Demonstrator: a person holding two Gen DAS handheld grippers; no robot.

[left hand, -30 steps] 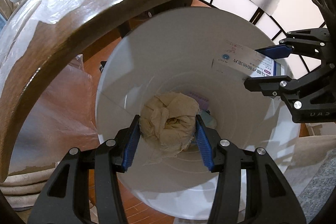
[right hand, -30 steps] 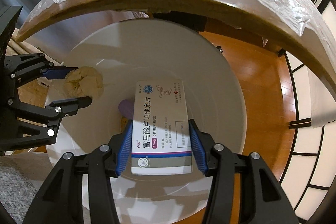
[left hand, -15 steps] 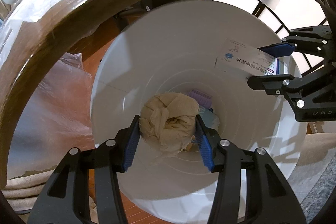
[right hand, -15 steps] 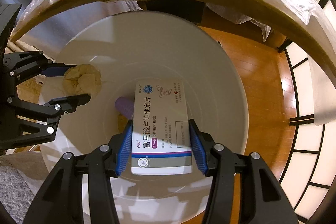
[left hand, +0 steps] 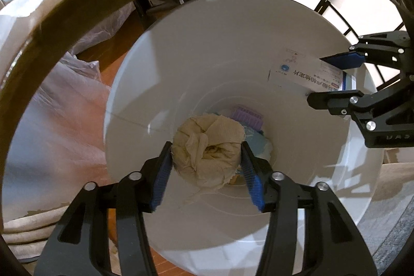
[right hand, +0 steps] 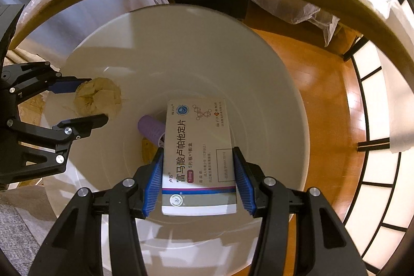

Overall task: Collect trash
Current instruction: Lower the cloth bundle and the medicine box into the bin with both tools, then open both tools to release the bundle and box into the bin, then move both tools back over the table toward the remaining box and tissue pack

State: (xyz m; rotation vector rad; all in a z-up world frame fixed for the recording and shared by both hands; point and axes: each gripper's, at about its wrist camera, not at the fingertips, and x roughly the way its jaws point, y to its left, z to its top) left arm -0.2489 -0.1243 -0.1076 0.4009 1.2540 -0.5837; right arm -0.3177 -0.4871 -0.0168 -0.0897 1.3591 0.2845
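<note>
- Crumpled paper wad [left hand: 207, 149] and medicine box [right hand: 199, 159] over white bin [left hand: 181, 56]: both grippers' fingers now opening, where earlier clamped.
- Release under way; both should drop in.

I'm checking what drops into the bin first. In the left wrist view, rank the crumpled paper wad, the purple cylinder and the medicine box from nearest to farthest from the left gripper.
1. Crumpled paper wad, between the opening fingers of the left gripper.
2. Purple cylinder, just beyond, at the bin bottom.
3. Medicine box, upper right.
</note>
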